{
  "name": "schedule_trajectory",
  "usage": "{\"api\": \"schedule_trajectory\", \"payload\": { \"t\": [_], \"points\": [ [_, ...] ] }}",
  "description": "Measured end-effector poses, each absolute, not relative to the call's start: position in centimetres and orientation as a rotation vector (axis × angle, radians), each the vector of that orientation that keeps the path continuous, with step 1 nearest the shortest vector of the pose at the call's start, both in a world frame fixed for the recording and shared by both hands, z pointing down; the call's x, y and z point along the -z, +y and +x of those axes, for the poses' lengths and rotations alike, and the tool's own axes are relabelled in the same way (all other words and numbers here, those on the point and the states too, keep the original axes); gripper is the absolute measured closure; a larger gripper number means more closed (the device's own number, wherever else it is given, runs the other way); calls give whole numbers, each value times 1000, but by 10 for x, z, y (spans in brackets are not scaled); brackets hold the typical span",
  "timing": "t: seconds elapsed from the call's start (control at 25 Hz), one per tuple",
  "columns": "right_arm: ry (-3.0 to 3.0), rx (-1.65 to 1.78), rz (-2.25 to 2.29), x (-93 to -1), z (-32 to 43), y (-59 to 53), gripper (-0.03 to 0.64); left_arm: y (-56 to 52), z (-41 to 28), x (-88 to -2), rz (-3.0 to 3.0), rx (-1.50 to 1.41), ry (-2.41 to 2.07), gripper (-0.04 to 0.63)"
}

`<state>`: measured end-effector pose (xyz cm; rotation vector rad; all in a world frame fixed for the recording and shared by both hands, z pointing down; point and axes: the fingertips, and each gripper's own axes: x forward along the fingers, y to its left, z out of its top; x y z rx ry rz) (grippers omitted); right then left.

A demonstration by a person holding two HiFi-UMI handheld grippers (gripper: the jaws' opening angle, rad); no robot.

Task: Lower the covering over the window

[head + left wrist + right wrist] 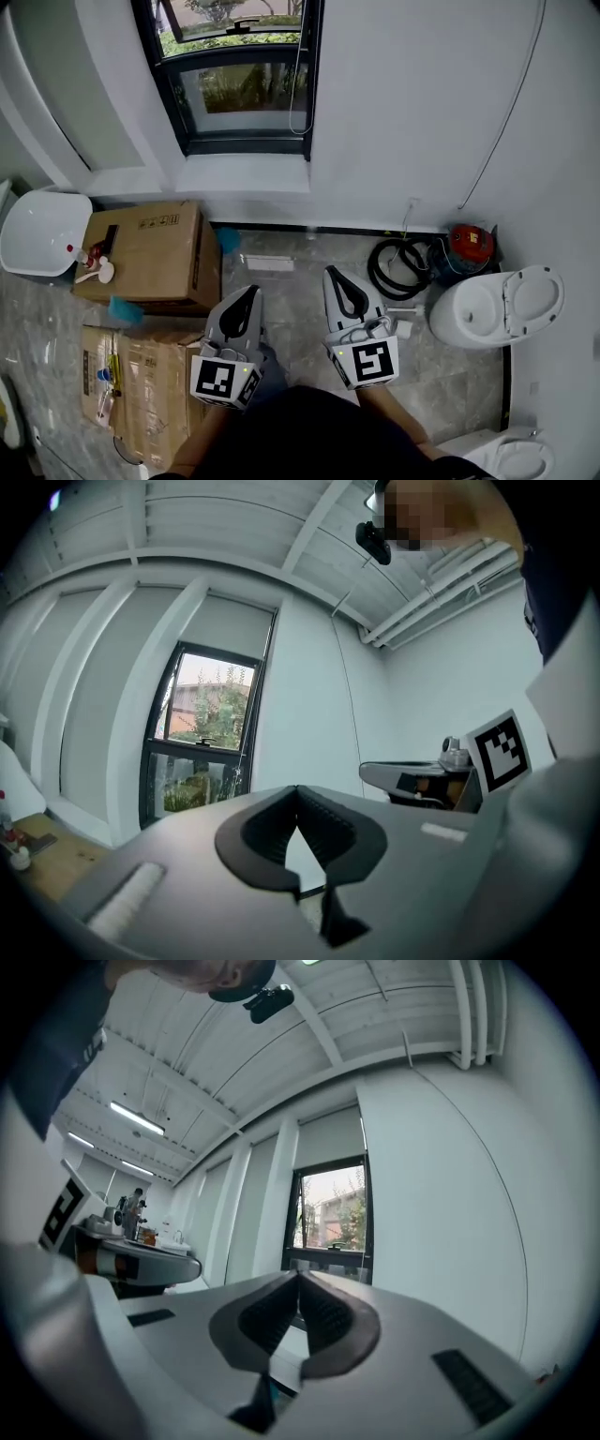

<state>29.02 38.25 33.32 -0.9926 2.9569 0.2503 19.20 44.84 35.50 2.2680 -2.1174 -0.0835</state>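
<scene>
1. Window [239, 75] – in the far wall above the sill [244, 173]. Most of the glass is bare.
2. Covering [236, 621] – blind drawn up at the frame's top edge, so only the top band is shaded. Lowering looks not yet started.
3. Cardboard boxes [150, 253] – on the floor near its left edge, below the sill's left end. Drifting left on approach risks a trip or a knock.
4. Toilet [497, 305] and hose coil [398, 267] – along the floor's right edge. The hose could snag a foot. The clear lane is the bare floor between boxes and coil, straight to the sill.
5. Left tongs [251, 292] and right tongs [334, 276] – both shut tip to tip, nothing held, side by side, well apart from the window.
6. Cord [298, 84] – thin loop at the frame's right edge. It's easy to pinch air beside it or slip, the wrong strand could raise the blind, and a hard yank could jam it.
</scene>
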Motion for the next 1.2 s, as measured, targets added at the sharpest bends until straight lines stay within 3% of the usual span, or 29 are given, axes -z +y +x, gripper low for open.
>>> {"api": "schedule_trajectory", "payload": {
  "t": [0.68, 0.96, 1.2],
  "points": [
    [2922, -330, -1156, -317, 81, 210, 604, 261, -24, -319, 2498, 221, -2017, 577],
    [2960, -277, -1300, -350, 60, 183, 604, 216, -55, -353, 2468, 292, -1836, 505],
    [2956, -253, -1350, -357, 53, 138, 604, 175, -68, -368, 2449, 296, -1773, 503]
  ]
}}
